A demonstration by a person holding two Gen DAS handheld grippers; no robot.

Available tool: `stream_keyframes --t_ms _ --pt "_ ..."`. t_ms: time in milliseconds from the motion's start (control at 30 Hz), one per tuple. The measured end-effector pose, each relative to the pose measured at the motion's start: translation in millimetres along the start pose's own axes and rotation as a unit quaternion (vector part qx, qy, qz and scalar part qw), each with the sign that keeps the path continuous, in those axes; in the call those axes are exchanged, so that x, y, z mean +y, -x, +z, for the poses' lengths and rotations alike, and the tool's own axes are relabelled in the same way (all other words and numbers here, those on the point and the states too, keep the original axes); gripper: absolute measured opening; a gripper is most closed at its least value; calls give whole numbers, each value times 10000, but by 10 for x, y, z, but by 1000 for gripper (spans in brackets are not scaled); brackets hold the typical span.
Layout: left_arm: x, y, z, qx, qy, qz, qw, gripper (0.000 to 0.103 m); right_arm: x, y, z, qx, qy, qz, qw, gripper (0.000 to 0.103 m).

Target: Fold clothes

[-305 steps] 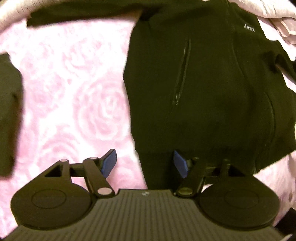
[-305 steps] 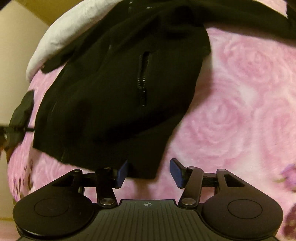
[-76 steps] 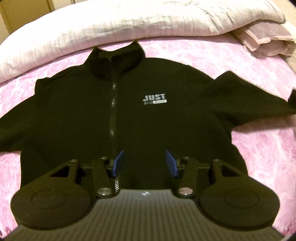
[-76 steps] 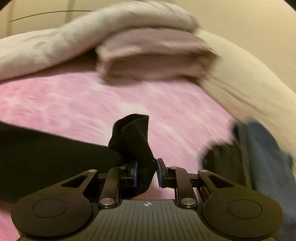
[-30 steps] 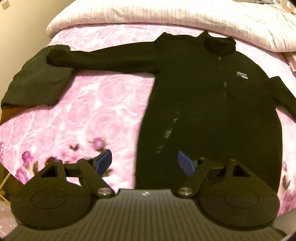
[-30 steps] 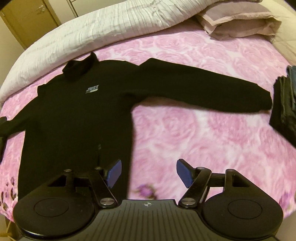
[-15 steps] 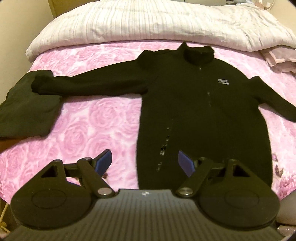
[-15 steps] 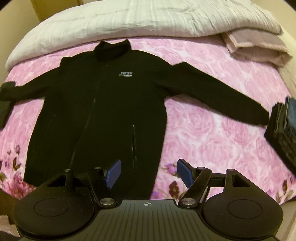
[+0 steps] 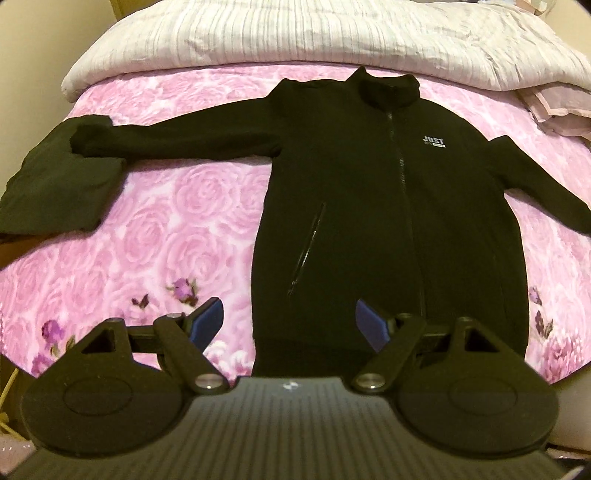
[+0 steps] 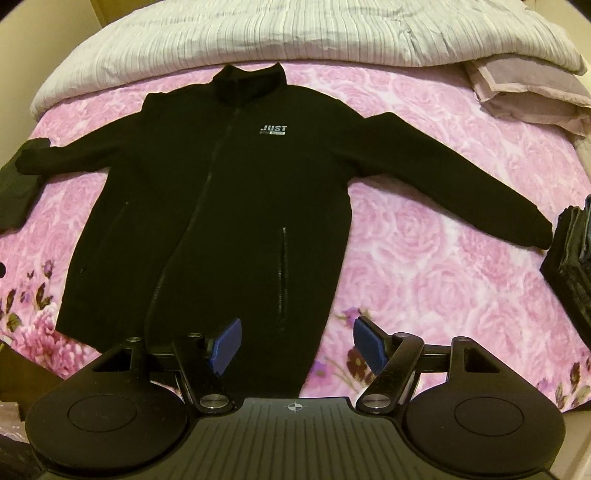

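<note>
A black zip jacket with a white JUST logo lies flat and face up on the pink rose bedspread, both sleeves spread out sideways. It also shows in the right wrist view. My left gripper is open and empty, above the jacket's hem near its left corner. My right gripper is open and empty, above the hem near its right corner.
A folded dark garment lies at the bed's left edge under the left cuff. A stack of folded dark clothes sits at the right edge. A white duvet and a folded pinkish blanket lie at the back.
Both grippers have drawn back toward the foot of the bed and centred on the jacket's hem. The jacket lies still and spread out. Both stay open.
</note>
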State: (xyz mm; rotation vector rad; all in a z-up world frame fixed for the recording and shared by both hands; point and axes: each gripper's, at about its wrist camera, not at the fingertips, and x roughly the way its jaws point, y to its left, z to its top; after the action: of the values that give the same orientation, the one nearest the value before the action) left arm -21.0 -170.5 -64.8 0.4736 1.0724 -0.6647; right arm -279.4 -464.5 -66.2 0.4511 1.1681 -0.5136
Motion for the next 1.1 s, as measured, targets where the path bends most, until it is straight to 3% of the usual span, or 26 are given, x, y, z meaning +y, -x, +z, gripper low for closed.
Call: stream_keyframes --t_ms 400,767,933,1100 --pt "25 241 -104 -125 247 293 9992 76 25 -62 -62 27 203 224 9995 71" --pt "87 474 -515 33 546 711 9960 77 66 -283 -230 327 600 495 9964 71" --pt "236 415 -589 155 581 698 9957 77 137 -349 -258 353 591 434 9967 71" --pt "435 236 -385 49 325 437 9985 77 268 -342 -231 293 250 153 9991 71"
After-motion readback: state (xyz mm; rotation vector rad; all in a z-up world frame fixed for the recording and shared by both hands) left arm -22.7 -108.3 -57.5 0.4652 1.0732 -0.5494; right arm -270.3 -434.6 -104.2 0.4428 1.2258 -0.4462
